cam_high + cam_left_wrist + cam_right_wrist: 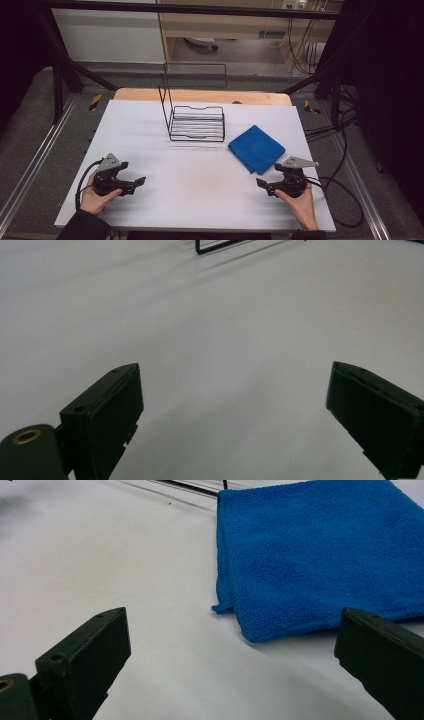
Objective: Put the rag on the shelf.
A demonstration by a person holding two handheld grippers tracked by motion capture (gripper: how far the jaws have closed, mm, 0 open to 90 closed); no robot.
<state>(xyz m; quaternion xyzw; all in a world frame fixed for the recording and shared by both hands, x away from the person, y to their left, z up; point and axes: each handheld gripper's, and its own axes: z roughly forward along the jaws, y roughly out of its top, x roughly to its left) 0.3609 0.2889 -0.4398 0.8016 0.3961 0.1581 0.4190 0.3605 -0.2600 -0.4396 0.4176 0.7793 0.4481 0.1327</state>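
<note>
While both hands rest low at the near edge of the white surface [200,175], the work looks to be at its very start, with nothing yet picked up: the folded blue cloth [256,148] lies flat on the right half of the surface, just beside the right end of the black wire rack [196,122], which stands toward the far middle. The right tongs [262,184] sit nearest the cloth, pointing inward toward the centre, and the right gripper view looks straight at the cloth's [320,555] near corner and folded edge, which lie ahead of the jaws but apart from them. Those jaws stand wide, with bare surface between them, so they hold and touch nothing. The left tongs [139,181] are well apart from cloth and rack alike, also turned inward; in the left gripper view their jaws are spread wide over plain white surface [210,340], empty, with a corner of the rack [215,246] showing at the top. My judgement is that the step in hand is the approach to the cloth, and the next move calls for the right tongs to go forward and lower onto the near corner or folded edge, keeping the jaws open until one pad slips under the layers, then closing so all folds are caught together.
</note>
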